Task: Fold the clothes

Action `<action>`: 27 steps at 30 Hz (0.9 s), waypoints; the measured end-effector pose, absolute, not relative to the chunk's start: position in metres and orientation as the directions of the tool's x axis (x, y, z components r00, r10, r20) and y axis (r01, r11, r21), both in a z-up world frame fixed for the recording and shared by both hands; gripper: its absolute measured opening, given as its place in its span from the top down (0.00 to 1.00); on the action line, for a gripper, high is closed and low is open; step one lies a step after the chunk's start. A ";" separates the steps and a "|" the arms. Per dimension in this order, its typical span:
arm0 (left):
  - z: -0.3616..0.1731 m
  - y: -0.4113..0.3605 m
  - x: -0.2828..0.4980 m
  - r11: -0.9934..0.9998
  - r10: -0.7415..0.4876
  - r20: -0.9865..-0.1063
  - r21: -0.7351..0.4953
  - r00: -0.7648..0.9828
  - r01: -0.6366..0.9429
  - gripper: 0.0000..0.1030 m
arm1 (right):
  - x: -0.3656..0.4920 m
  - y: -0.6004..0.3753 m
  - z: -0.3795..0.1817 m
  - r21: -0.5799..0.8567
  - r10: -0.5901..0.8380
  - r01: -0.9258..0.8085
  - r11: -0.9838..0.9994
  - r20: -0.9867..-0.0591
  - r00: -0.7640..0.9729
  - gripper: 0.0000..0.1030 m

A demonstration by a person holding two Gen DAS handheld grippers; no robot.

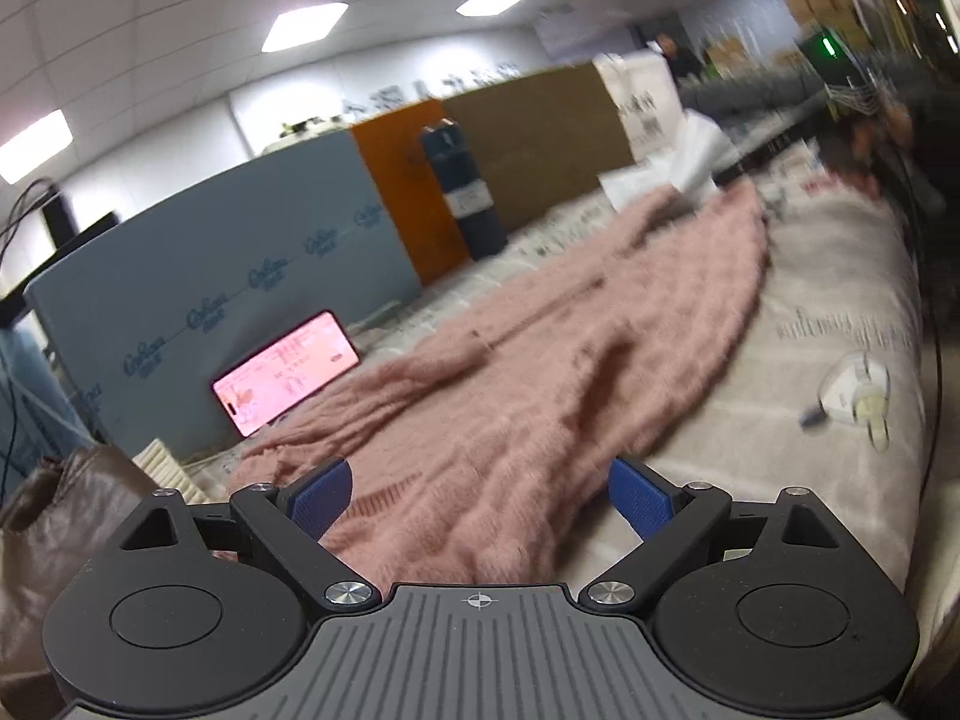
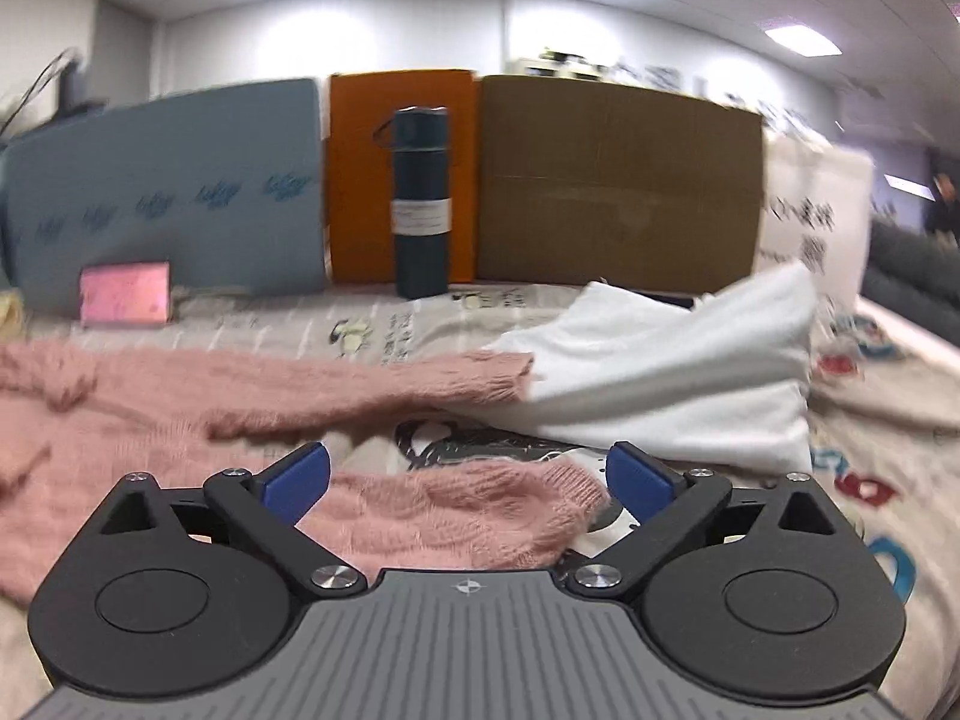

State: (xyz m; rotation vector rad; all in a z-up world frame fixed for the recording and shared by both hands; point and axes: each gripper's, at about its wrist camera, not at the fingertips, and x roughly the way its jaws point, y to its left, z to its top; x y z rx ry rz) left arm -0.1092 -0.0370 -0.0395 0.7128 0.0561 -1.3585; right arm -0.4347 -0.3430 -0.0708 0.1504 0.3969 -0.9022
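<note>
Nearest us, lower frame, our left gripper (image 1: 480, 495) stands wide open over the pink sweater (image 1: 528, 360), gripping nothing. At lower centre of the other view, our right gripper (image 2: 468, 477) gapes around a sleeve cuff (image 2: 540, 495), pads clear; we judge it released for folding. Lettering on the blue board (image 1: 198, 294) and flask label (image 2: 420, 217) is unreadable.

Both grippers tilt a little downward with their blue-padded jaws spread wide, the left gripper (image 1: 477, 495) gripping nothing between its fingers (image 1: 321, 489) and the right gripper (image 2: 468, 477) likewise parted (its pads (image 2: 639, 480) press on nothing), each one seen from just behind.
</note>
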 end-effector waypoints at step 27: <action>-0.053 -0.073 -0.093 0.029 -0.829 -0.453 0.549 0.327 0.835 0.21 | -0.397 -0.345 -0.092 -0.257 -0.566 0.513 0.819 -0.507 0.650 0.06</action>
